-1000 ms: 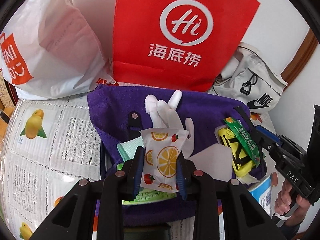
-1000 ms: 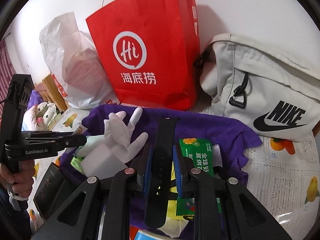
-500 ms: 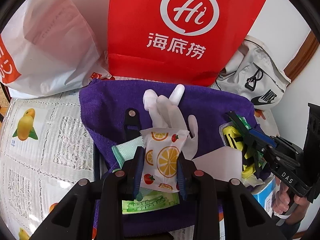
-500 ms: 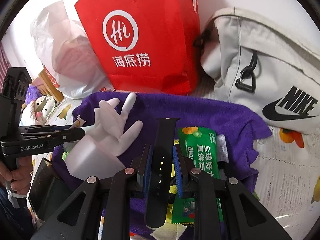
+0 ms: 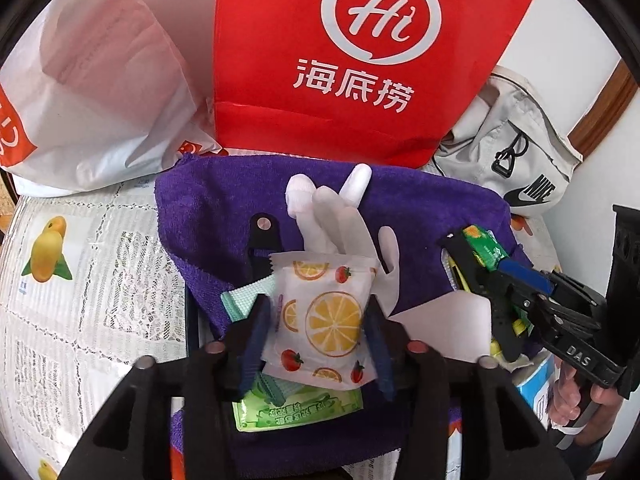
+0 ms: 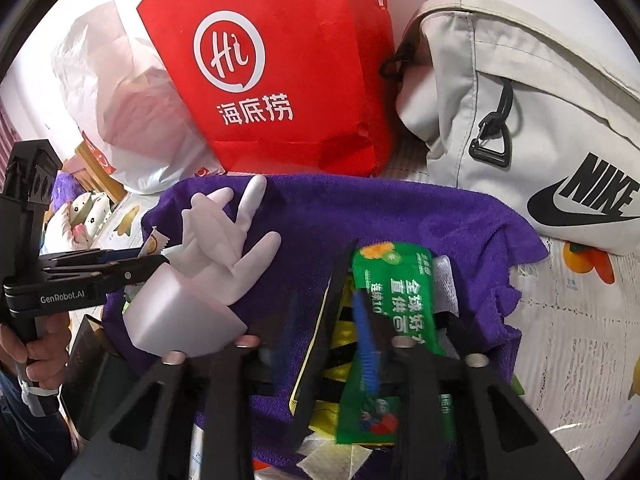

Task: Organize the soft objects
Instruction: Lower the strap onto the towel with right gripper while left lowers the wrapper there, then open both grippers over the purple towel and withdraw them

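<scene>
So there's a purple towel (image 5: 224,200) spread on a lace tablecloth with fruit prints (image 5: 80,280), and all the soft bits are piled on it. The left gripper (image 5: 318,322) has the little orange-slice wipe packet (image 5: 324,316) sitting between its blue pads; its jaws have just been opening, there are gaps on both sides now, so the packet looks loose rather than pinched. Under it lie a mint cloth (image 5: 242,300) and a light green sachet (image 5: 296,410). A white rubber glove (image 6: 224,248) lies flat in the middle of the towel, fingers pointing toward the red paper bag (image 6: 280,72) standing at the back. On the other side the right gripper (image 6: 332,336) has also just been spreading its jaws, and the black watch strap (image 6: 320,344) stands between them, blurry, touching neither as far as I can tell. Right beside it is a green snack packet (image 6: 396,292) on top of something yellow and black (image 6: 340,344). White plastic bag (image 5: 100,80) and a grey Nike pouch (image 6: 520,120) flank the red one.
</scene>
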Motion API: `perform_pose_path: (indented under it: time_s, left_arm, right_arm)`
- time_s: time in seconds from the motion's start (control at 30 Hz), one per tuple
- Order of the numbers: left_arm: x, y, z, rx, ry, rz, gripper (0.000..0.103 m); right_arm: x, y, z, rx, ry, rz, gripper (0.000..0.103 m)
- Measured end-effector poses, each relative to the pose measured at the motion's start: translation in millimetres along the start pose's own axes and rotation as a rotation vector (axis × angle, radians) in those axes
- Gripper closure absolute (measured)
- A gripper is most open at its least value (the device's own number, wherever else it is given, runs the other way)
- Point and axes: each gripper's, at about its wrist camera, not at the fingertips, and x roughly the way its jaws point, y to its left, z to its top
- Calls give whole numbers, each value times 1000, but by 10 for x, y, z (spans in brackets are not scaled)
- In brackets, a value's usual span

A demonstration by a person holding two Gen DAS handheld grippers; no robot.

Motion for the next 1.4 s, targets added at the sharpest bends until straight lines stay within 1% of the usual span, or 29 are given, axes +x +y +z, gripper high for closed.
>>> perform_pose_path:
  time_s: [0.03, 0.13, 0.27, 0.37, 0.4, 0.53, 0.67, 0.7, 0.73, 0.77, 0.8, 0.87, 0.97, 1.0, 1.1, 1.13, 1.2, 1.27, 1.4]
  left_arm:
    - [-4, -1, -1, 2, -3, 4, 55]
    - [8, 7, 4, -3, 1, -1, 52]
    - [-37, 11, 5, -4, -7, -11, 40]
    - [-114, 0, 4, 8, -24, -12, 34]
    - [-137, -7, 5, 13, -27, -4, 32]
    - [-224, -5, -6, 13, -36, 21, 32]
    - [-352, -7, -47, 8, -54, 41, 31]
    - [-376, -10, -53, 7, -57, 43, 30]
    - [-415, -18, -70, 8, -59, 44, 30]
    - [-452, -30, -88, 11, -62, 46, 30]
    - [-508, -46, -118, 14, -67, 46, 30]
    - [-598, -71, -162, 20, -72, 48, 27]
    - [-765, -135, -253, 37, -85, 58, 25]
    - [-821, -161, -287, 44, -87, 64, 21]
    - [-1041, -247, -426, 61, -105, 66, 18]
    - [-1101, -267, -465, 64, -109, 66, 17]
    - [-1233, -316, -553, 69, -121, 72, 9]
    - [-1395, -352, -661, 62, -140, 84, 5]
    - [-1671, -418, -877, 64, -174, 94, 5]
  right_arm:
    - [-2, 0, 1, 0, -3, -1, 59]
    - [-40, 13, 4, -5, -20, -16, 59]
    - [-85, 31, 10, -12, -34, -25, 55]
    - [-121, 47, 14, -12, -43, -26, 53]
    - [-132, 57, 17, -13, -45, -26, 51]
    - [-206, 120, -1, -21, -61, -43, 44]
    - [-314, 198, -39, -32, -73, -55, 42]
    - [-349, 215, -56, -34, -76, -61, 38]
    - [-389, 234, -75, -37, -77, -71, 32]
    - [-425, 248, -91, -40, -77, -82, 29]
    - [-469, 264, -110, -42, -82, -93, 24]
    - [-581, 290, -161, -40, -103, -106, 23]
    - [-753, 319, -246, -18, -111, -110, 19]
    - [-791, 323, -268, -11, -109, -112, 16]
    - [-988, 378, -380, 11, -120, -129, 15]
    - [-1037, 400, -411, 15, -123, -135, 12]
    - [-1159, 457, -489, 20, -132, -148, 7]
    - [-1308, 536, -590, 18, -148, -162, 6]
    - [-1577, 704, -824, 13, -153, -199, 6]
